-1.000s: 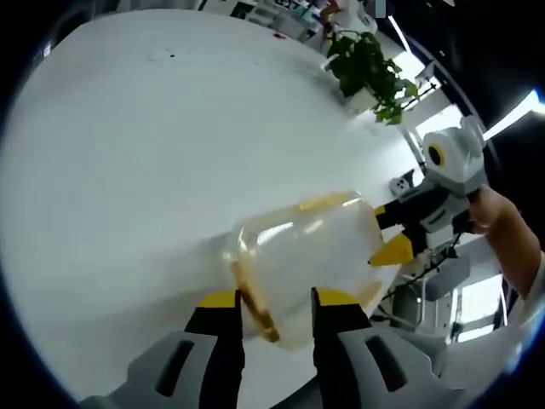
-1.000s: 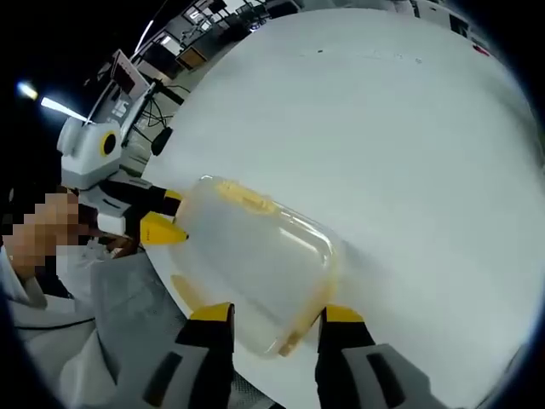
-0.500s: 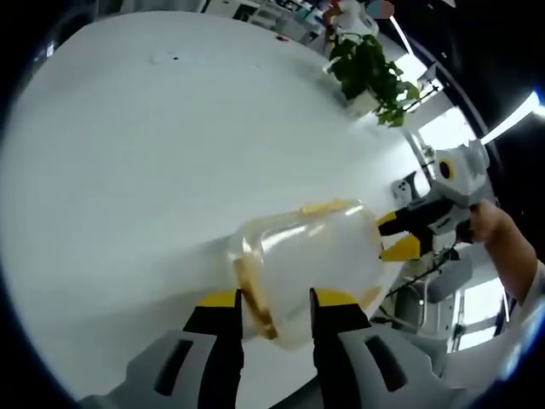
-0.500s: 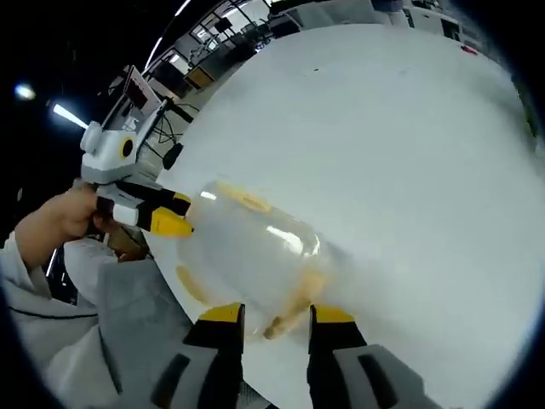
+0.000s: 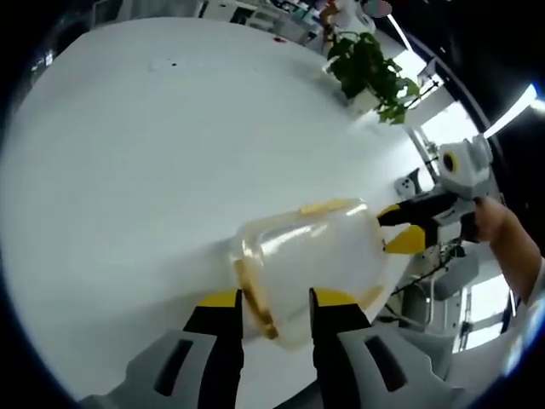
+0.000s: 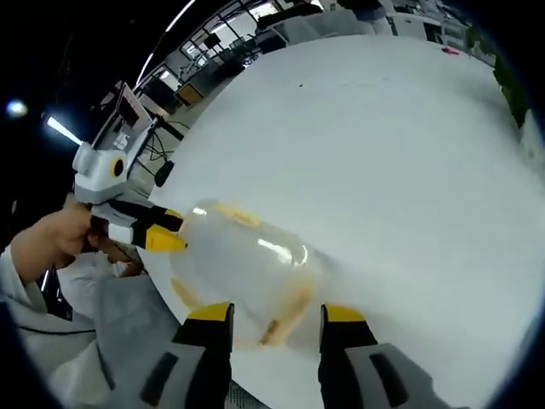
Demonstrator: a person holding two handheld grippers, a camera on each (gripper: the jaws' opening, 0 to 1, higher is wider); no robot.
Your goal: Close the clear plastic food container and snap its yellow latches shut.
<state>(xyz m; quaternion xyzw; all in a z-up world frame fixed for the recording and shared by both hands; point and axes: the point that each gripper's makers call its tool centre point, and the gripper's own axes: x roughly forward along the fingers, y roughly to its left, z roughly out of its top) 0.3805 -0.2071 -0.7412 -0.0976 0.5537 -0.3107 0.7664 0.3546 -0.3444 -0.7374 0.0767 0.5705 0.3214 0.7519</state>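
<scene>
R gripper point(image 6: 271, 317) jaws are spreading wider vs 0.5 s ago, off container point(image 6: 243, 273); L gripper point(image 5: 274, 300) is clamping container's end; plant point(image 5: 368, 68) is showing behind on bench point(image 5: 153, 145)

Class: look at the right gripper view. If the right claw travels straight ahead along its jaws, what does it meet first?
Most likely the clear plastic food container, at its near end with the yellow latch, just beyond the open right claw. Depth is uncertain.
</scene>
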